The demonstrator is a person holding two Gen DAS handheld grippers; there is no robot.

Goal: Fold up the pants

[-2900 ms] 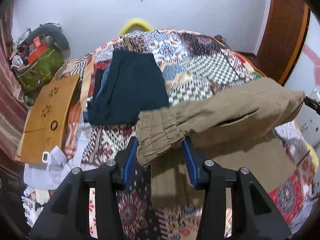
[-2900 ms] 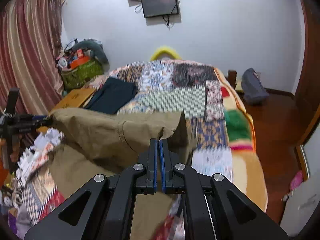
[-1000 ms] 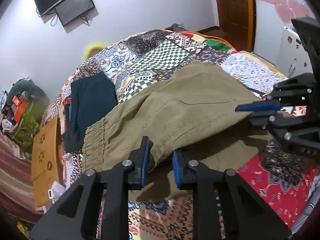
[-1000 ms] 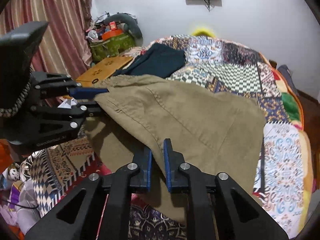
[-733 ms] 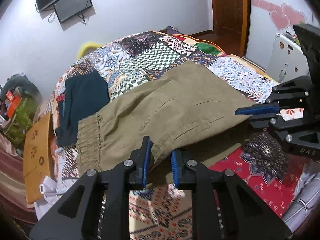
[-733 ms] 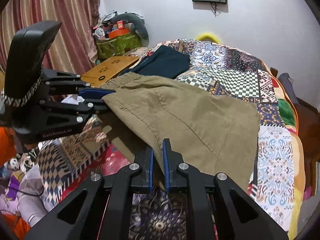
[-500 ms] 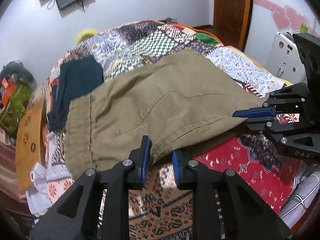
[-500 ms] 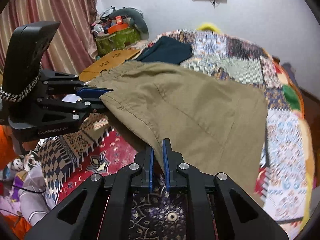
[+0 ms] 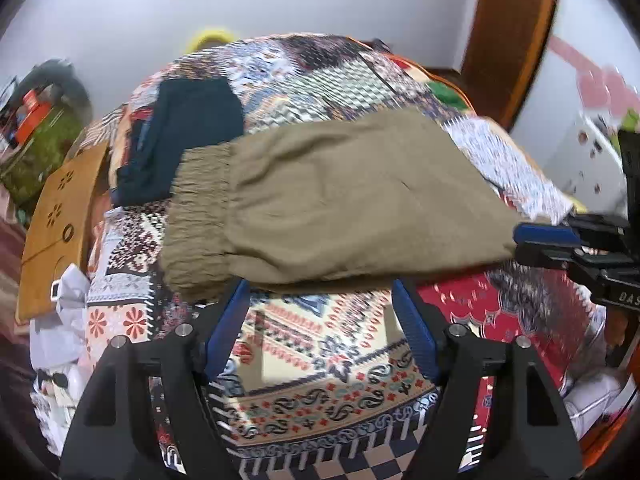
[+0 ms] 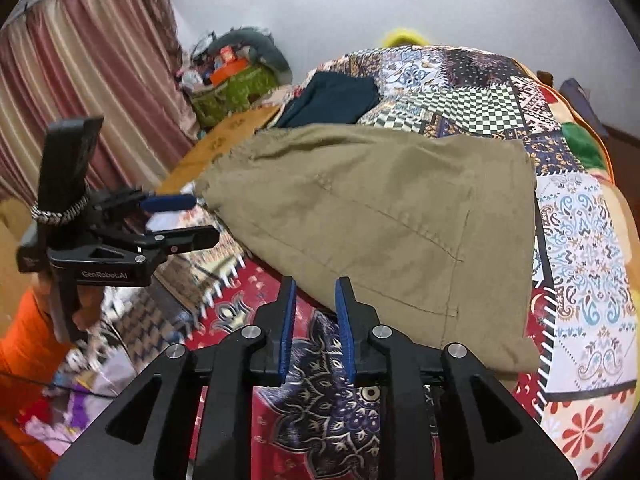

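The olive-khaki pants [image 9: 332, 196] lie folded flat on the patchwork bedspread [image 9: 320, 352], elastic waistband to the left. My left gripper [image 9: 320, 288] is open and empty, its blue pads wide apart just in front of the near fold edge. My right gripper [image 10: 315, 284] is open with a narrow gap, its tips at the near edge of the pants [image 10: 384, 216], holding nothing. The left gripper [image 10: 176, 216] also shows in the right wrist view at the pants' left corner. The right gripper [image 9: 548, 240] shows in the left wrist view at the pants' right corner.
Dark navy folded clothes [image 9: 188, 132] lie on the bed behind the waistband. A wooden board [image 9: 56, 220] and a green bag [image 10: 236, 88] sit at the bed's left side by the striped curtain [image 10: 88, 80]. A wooden door [image 9: 508, 32] stands at the right.
Both grippers held the pants' near edge and lowered it onto the bed. Now both have opened and let go, and the pants lie flat.
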